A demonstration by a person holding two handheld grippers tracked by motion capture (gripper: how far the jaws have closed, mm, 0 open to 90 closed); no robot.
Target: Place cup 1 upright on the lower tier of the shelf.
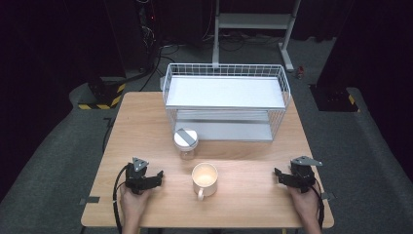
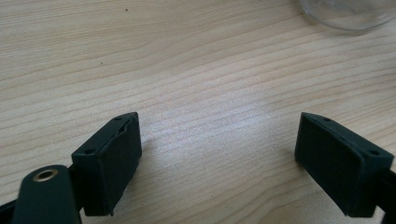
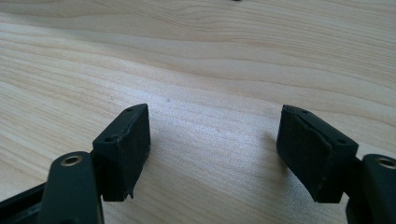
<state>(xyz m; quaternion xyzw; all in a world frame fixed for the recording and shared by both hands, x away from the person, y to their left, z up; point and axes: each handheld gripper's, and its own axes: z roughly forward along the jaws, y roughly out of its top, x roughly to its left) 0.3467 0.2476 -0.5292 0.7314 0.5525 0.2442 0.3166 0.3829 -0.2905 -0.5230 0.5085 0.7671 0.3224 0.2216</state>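
Mug (image 1: 205, 178) sits at the table's (image 1: 146, 122) near edge between my hands, the glass jar (image 1: 185, 144) just behind it. Both claws, left gripper (image 1: 157, 176) and right gripper (image 1: 278, 175), stand spread and empty. Probably ceramic: stiff, slick, breakable, so I'd pinch the rim wall

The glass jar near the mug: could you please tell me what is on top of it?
A round grey-and-white lid sits on the glass jar, which stands behind the cream mug. The lid hides the jar's inside from above, so its contents cannot be told.
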